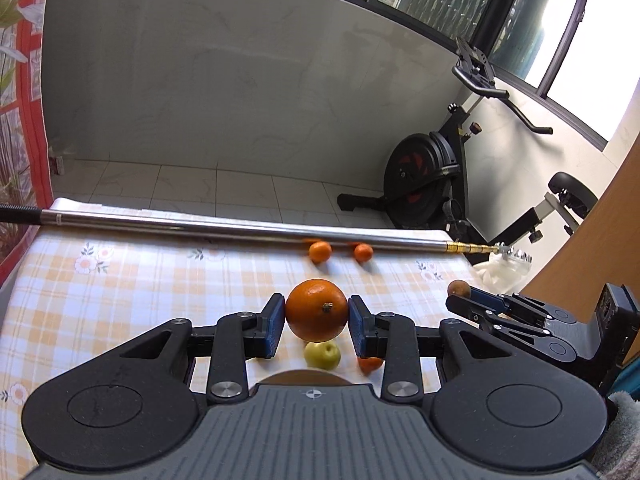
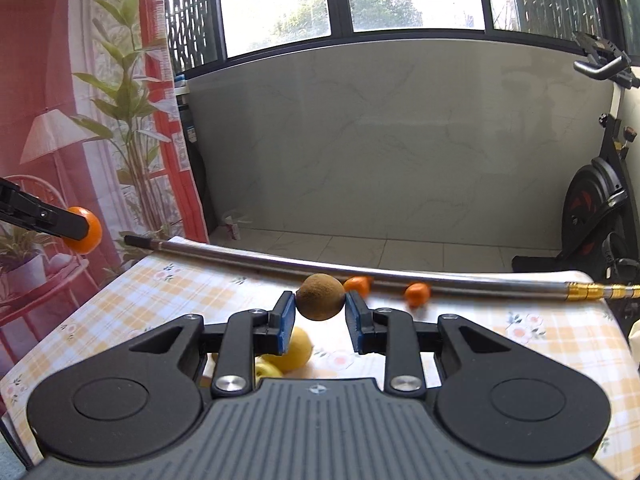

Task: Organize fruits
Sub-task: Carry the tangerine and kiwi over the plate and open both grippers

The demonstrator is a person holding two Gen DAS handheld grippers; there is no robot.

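Observation:
My left gripper (image 1: 316, 326) is shut on a large orange (image 1: 316, 309) and holds it above the checkered tablecloth (image 1: 140, 280). It also shows at the far left of the right wrist view, the orange (image 2: 86, 232) in its fingers. My right gripper (image 2: 320, 316) is shut on a brown kiwi (image 2: 320, 297), held above the table; it shows at the right of the left wrist view, the kiwi (image 1: 458, 288) at its tips. Below the left gripper lie a green-yellow apple (image 1: 322, 354) and a small tangerine (image 1: 370, 364). Two tangerines (image 1: 320, 251) (image 1: 363, 252) lie by the far edge.
A long metal pole (image 1: 240, 230) lies along the table's far edge. A yellow lemon (image 2: 298, 350) and the apple (image 2: 268, 370) lie under the right gripper. A brown plate rim (image 1: 304, 378) shows below the left gripper. An exercise bike (image 1: 432, 176) stands beyond the table at right.

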